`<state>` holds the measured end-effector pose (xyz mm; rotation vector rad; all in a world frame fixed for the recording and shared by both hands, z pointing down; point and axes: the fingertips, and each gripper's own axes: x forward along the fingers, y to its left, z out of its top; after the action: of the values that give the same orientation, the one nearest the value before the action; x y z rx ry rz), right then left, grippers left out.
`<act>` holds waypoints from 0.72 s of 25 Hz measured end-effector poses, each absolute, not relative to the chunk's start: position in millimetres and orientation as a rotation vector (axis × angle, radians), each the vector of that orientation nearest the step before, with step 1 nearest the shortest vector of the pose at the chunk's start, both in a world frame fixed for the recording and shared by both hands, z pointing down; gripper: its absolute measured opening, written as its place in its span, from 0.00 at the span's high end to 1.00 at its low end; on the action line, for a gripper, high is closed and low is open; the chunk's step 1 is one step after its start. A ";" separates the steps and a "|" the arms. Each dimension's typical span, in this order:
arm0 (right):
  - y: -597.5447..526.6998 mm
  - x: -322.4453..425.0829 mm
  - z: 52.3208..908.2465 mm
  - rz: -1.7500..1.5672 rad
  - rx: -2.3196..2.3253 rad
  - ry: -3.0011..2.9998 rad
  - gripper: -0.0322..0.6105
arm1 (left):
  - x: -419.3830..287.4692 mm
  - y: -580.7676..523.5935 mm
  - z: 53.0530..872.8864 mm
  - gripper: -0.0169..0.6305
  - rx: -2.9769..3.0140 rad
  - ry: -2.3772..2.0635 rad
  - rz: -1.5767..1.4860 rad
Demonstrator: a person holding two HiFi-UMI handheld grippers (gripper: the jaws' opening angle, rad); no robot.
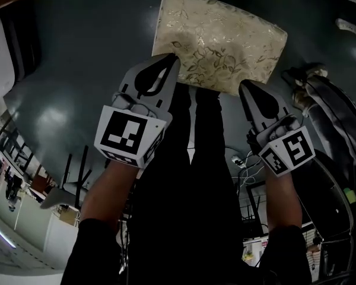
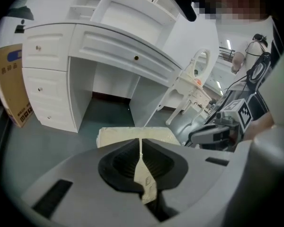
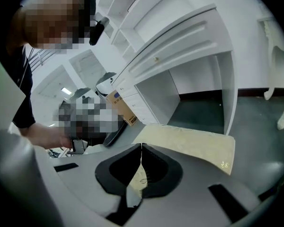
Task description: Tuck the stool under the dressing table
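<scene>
Stool [image 1: 219, 40]: a rectangular padded seat in cream brocade with a leaf pattern, set on the glossy dark floor [image 1: 77, 70] before the white panelled dressing table [image 2: 109, 41] (outside its kneehole). Left gripper [image 1: 168, 59] and right gripper [image 1: 245, 86] are held at the seat's near edge, jaws pressed together, empty.

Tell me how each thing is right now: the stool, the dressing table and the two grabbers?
stool: upright on the floor, cushion up, out in front of the dressing table, not tucked under yet.
dressing table: drawers closed.
left gripper: jaws together, holding nothing, pointing down at the stool.
right gripper: jaws together, holding nothing, pointing down at the stool.
</scene>
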<state>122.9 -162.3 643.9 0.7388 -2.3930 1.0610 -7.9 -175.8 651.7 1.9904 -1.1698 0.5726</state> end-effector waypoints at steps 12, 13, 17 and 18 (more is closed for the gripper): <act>-169.9 123.7 699.8 0.925 0.695 -2.392 0.92 | -21.5 -186.4 721.7 0.79 1.955 -1.237 0.601; -171.0 125.7 705.2 0.893 0.701 -2.384 0.92 | -23.3 -186.3 728.9 0.73 1.939 -1.237 0.606; -175.4 140.0 722.0 0.841 0.769 -2.334 0.91 | -32.7 -182.5 758.3 0.49 1.838 -1.246 0.652; -175.8 143.8 724.7 0.841 0.781 -2.321 0.91 | -35.2 -181.8 763.6 0.40 1.814 -1.255 0.662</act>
<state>143.8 -175.8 724.7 0.7813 -2.3211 0.8413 -35.2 -181.8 763.6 1.8140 -1.2547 0.6622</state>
